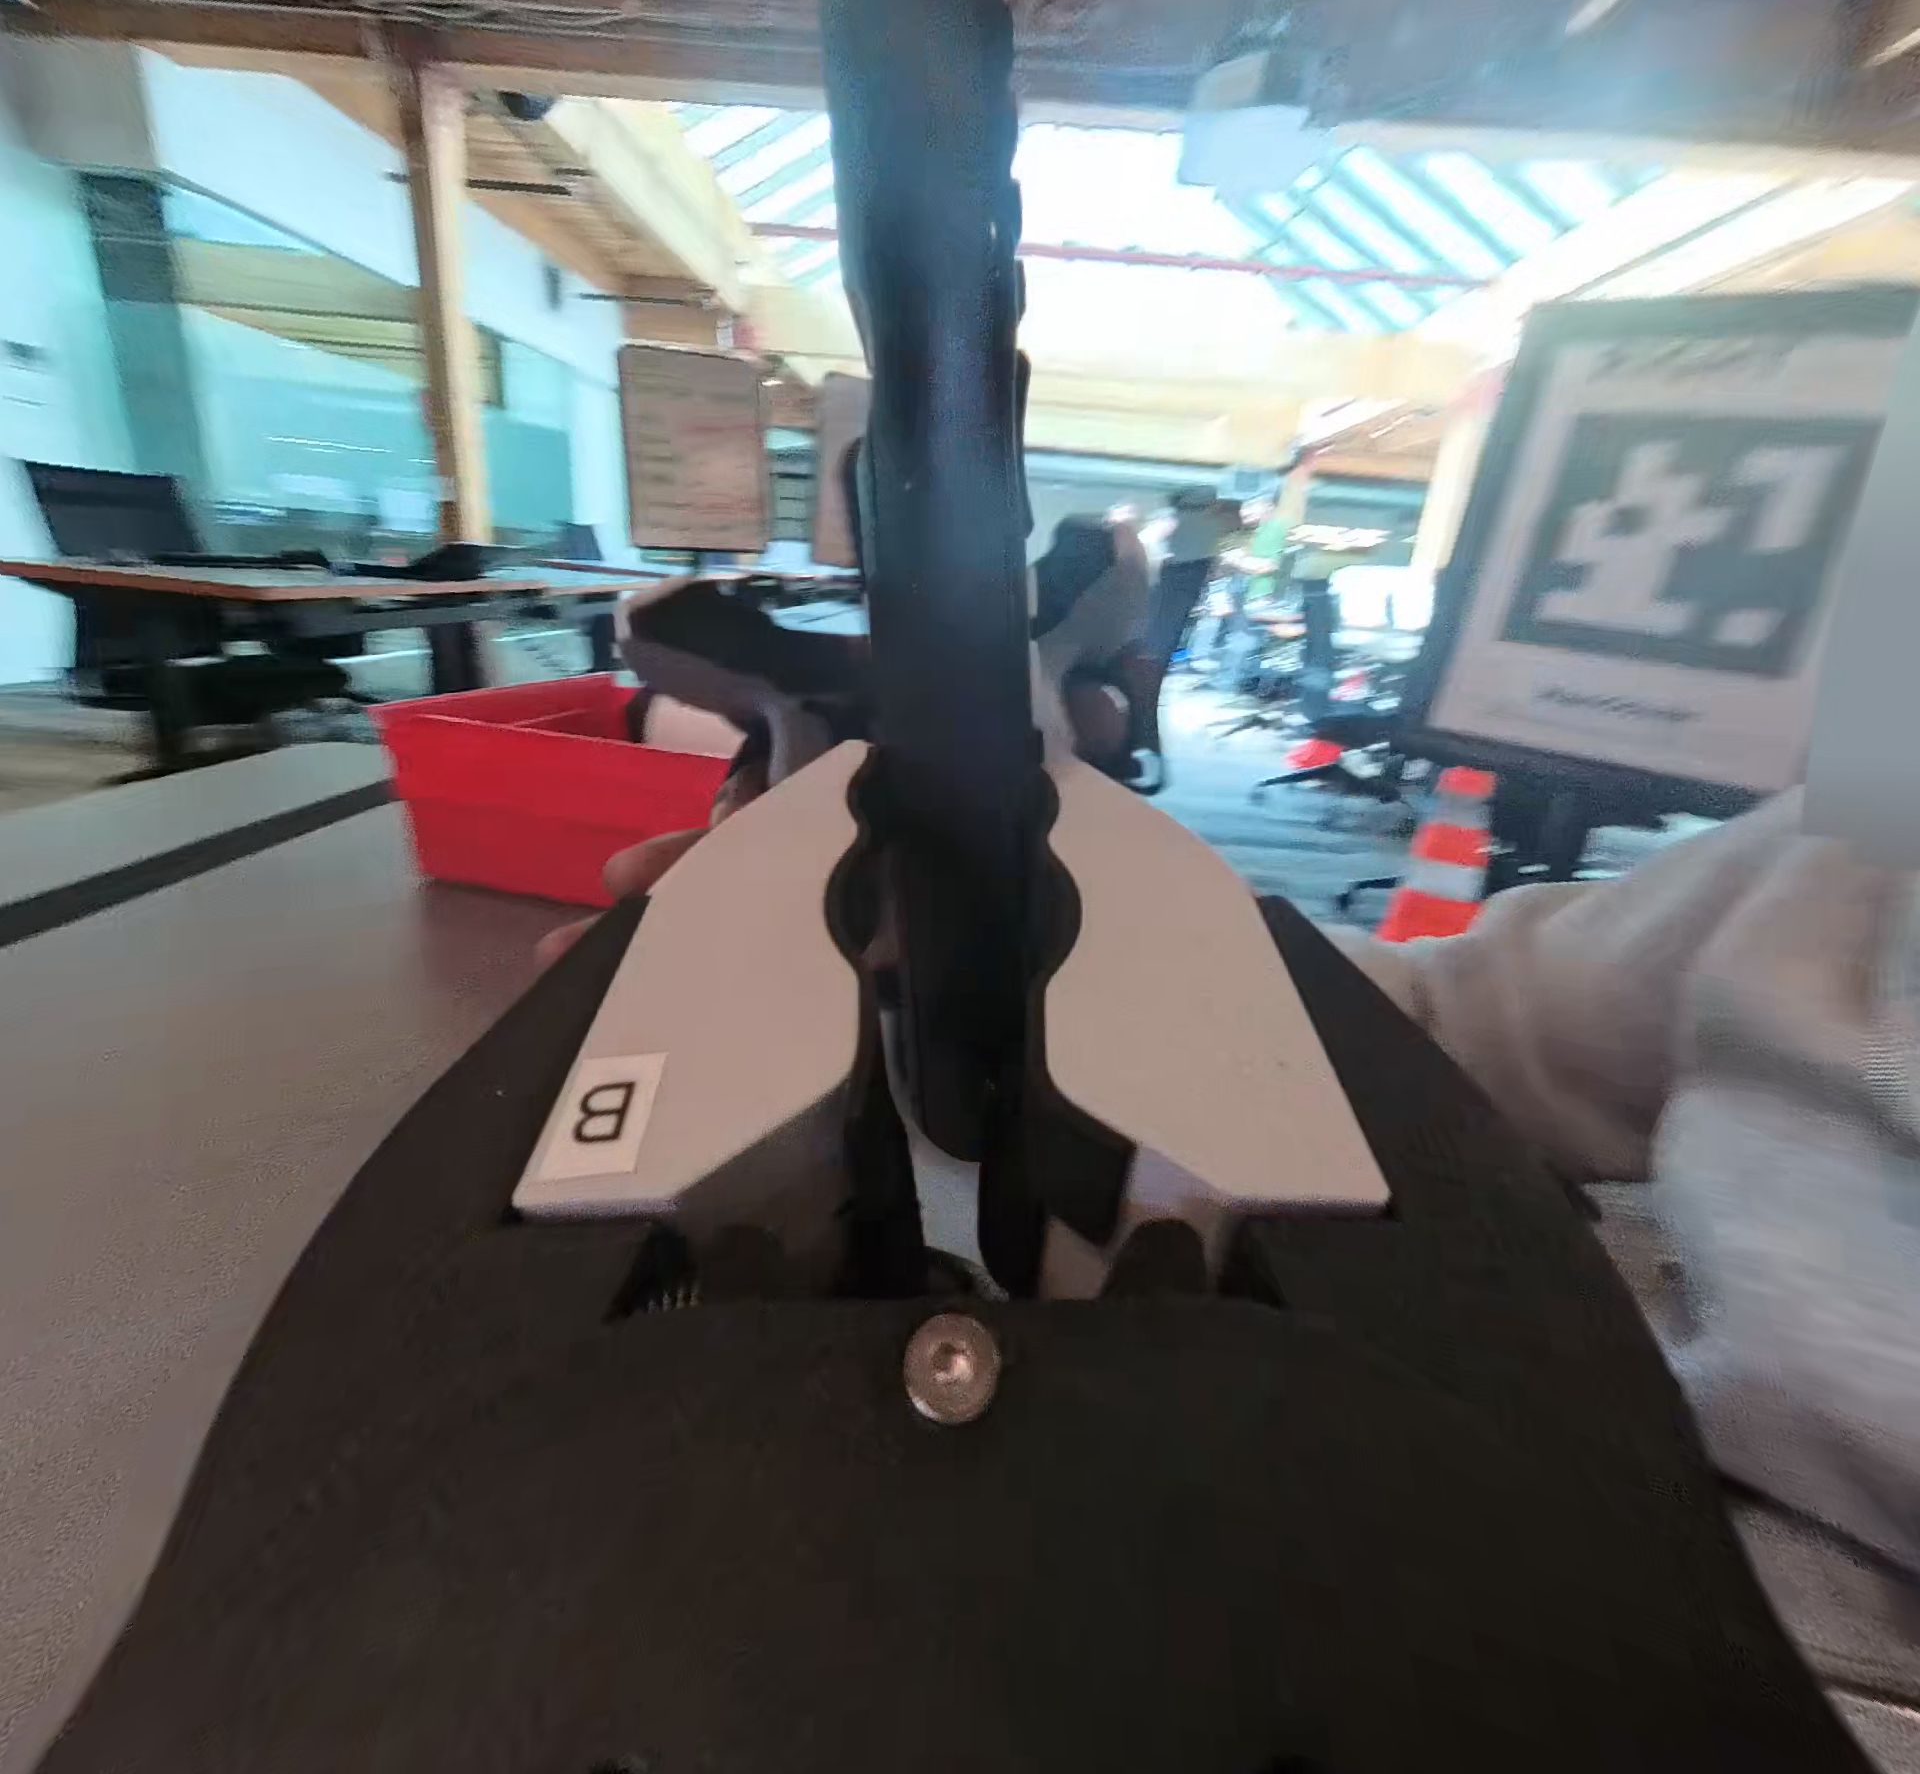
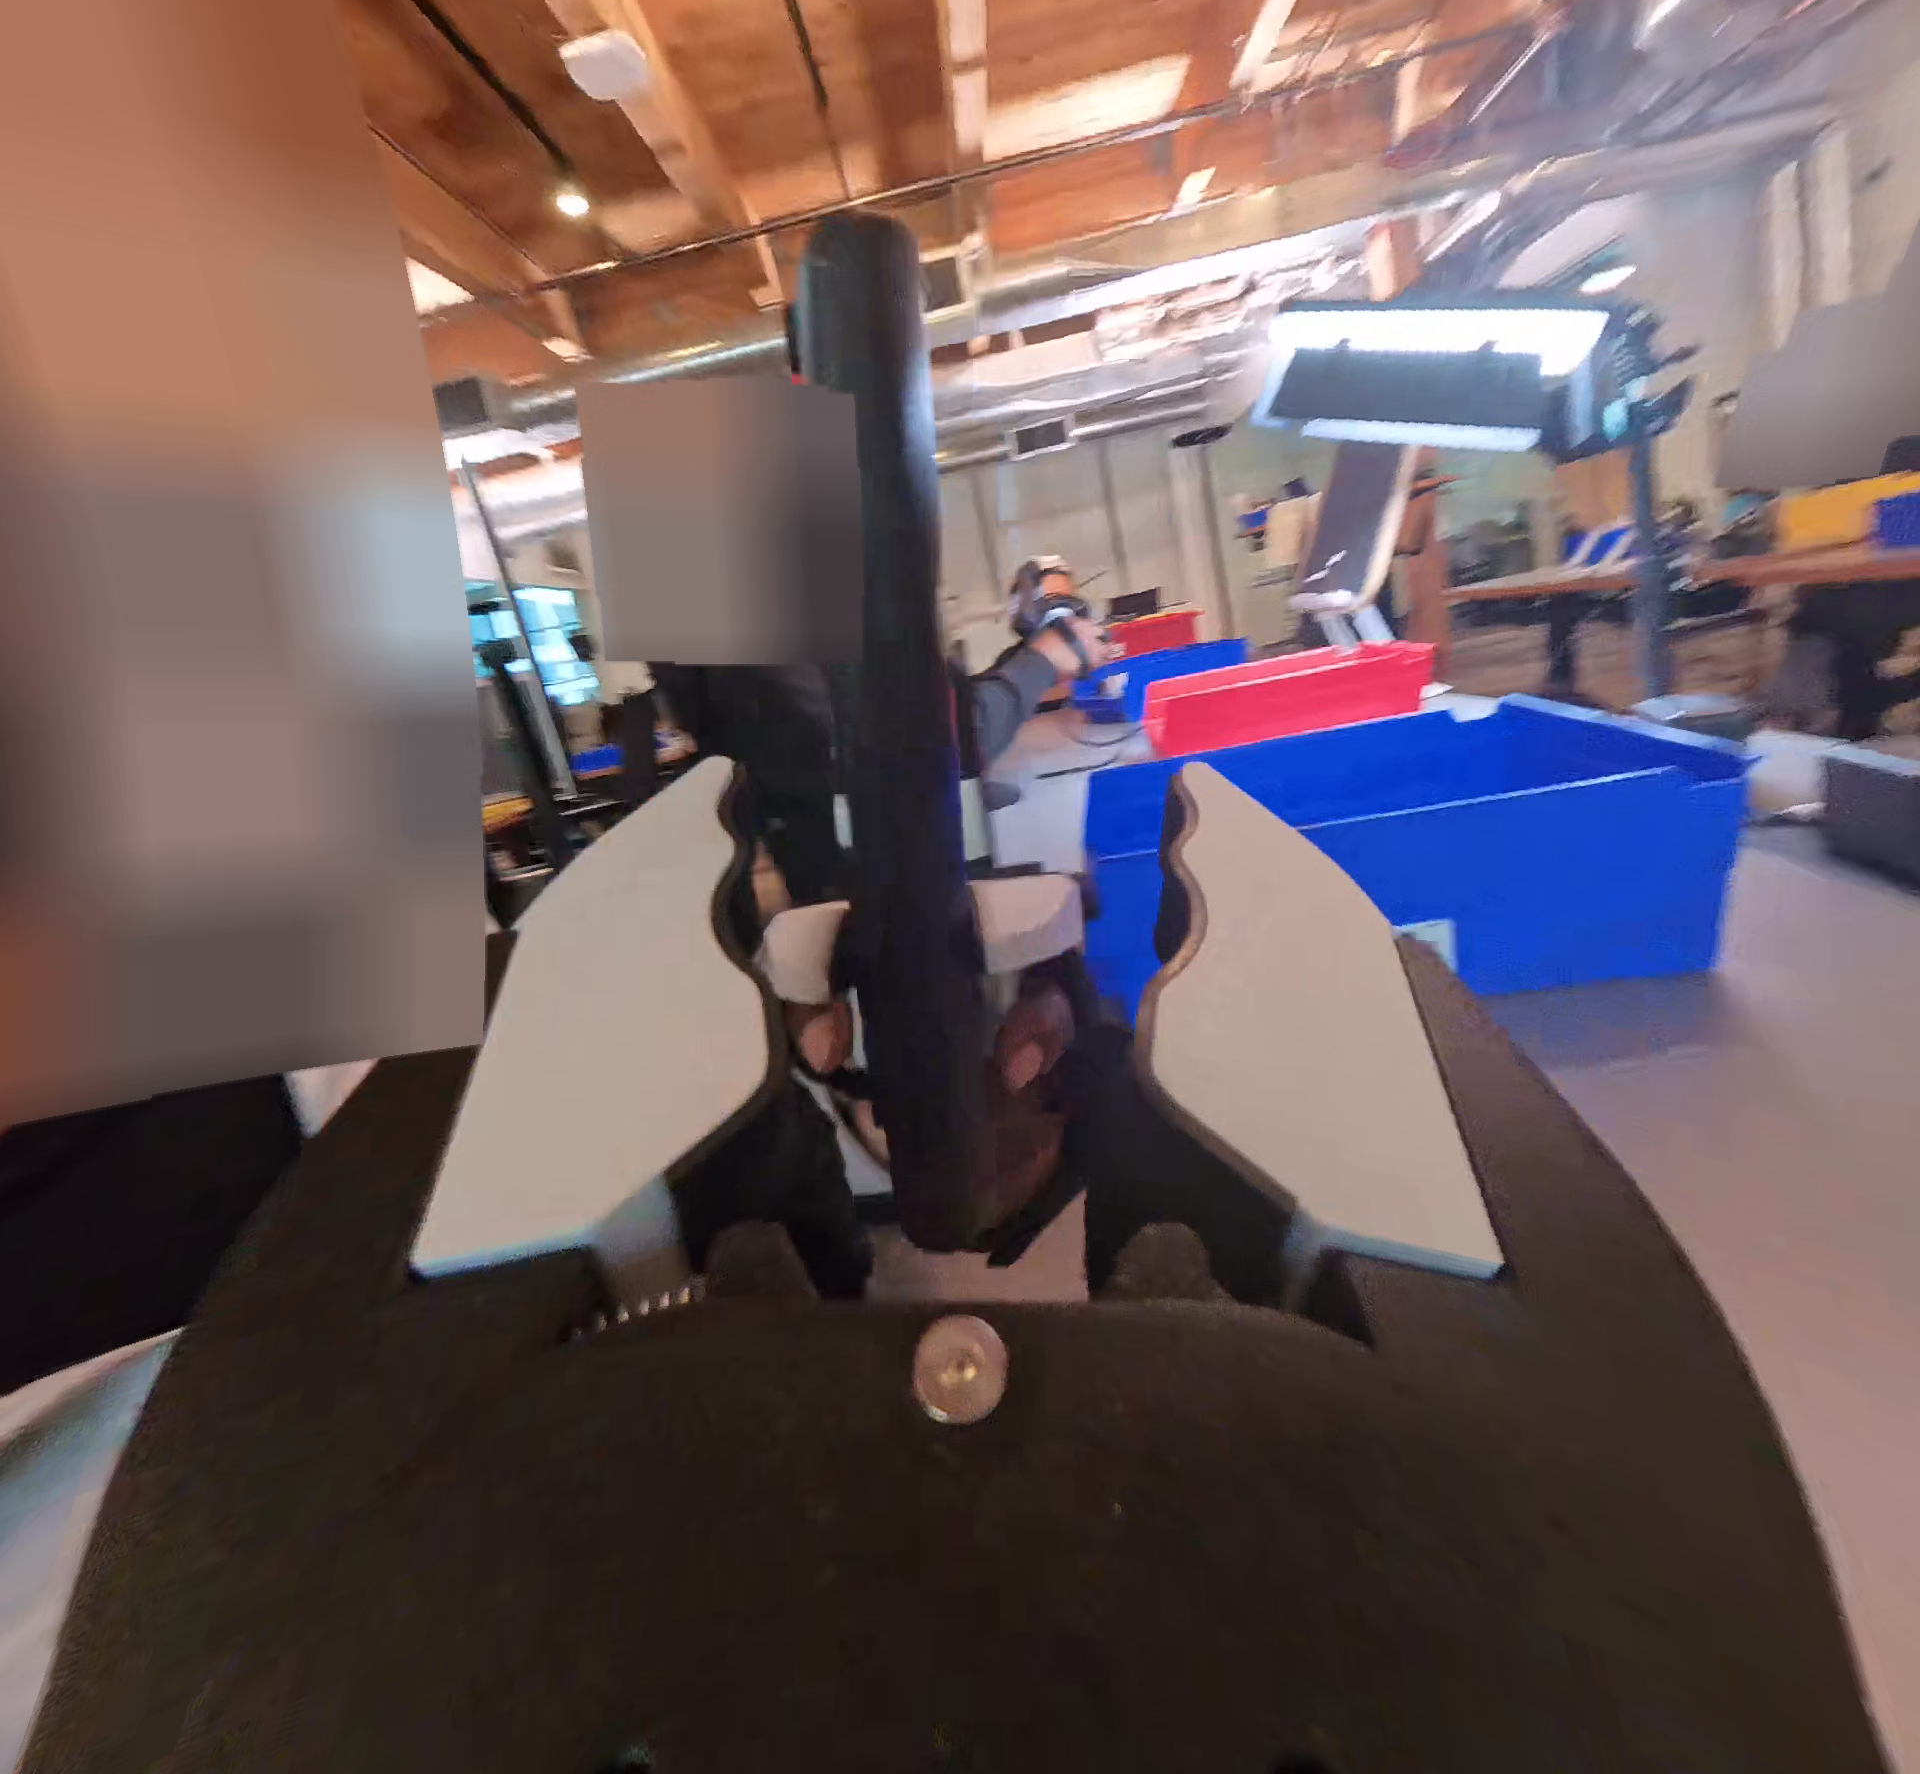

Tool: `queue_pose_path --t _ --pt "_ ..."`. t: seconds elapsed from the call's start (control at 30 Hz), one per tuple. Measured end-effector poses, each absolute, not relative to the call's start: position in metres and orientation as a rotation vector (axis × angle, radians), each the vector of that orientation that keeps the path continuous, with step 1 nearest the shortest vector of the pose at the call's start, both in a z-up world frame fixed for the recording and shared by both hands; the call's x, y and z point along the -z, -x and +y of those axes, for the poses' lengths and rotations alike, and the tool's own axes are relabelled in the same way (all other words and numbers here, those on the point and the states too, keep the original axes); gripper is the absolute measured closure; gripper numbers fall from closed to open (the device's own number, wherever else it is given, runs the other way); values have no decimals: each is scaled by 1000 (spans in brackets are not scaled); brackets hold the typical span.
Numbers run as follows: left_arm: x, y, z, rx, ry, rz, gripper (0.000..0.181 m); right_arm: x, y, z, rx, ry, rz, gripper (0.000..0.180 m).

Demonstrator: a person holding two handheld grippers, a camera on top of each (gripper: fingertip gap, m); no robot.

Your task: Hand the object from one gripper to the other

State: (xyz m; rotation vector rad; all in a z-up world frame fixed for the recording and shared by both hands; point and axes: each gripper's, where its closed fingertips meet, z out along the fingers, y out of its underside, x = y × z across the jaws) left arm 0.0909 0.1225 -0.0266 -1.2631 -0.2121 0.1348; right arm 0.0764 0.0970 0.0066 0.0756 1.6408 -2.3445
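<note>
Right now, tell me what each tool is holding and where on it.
The left tool is shut on a long black object, clamped near its lower end. The right tool is open around the same object, fingers clear on both sides, holding nothing.

Open-plan office workshop, exposed timber ceiling (image 2: 1039, 62), desks (image 1: 260, 581), office chairs (image 1: 1101, 644), plastic bins (image 2: 1455, 841), studio light panel (image 2: 1434, 384)

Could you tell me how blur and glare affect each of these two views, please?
Left wrist view: skylight glare washes out behind the black tool, and the background streaks with motion blur. Right wrist view: edges smear, the lamp panel blows out, the fingers stay fairly sharp.
</note>
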Motion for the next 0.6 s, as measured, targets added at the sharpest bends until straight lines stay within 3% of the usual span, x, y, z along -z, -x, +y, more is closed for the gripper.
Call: queue_pose_path --t 0.13,0.27,0.4,0.53,0.6 --pt "29 -101 127 40 1272 -191 156 -1 -87 95 2203 -36 1635 117" --pt "38 -101 132 95 1319 -214 156 5 -97 91 2235 66 1746 153" --pt "36 -81 123 -17 1295 -312 152 6 -83 89 2376 0 1872 155" --pt "47 -44 105 -511 1389 -456 114 12 -52 89 2567 -243 2034 155" --pt "49 -36 99 -801 1450 -446 107 15 -43 90 2630 -358 2074 155"
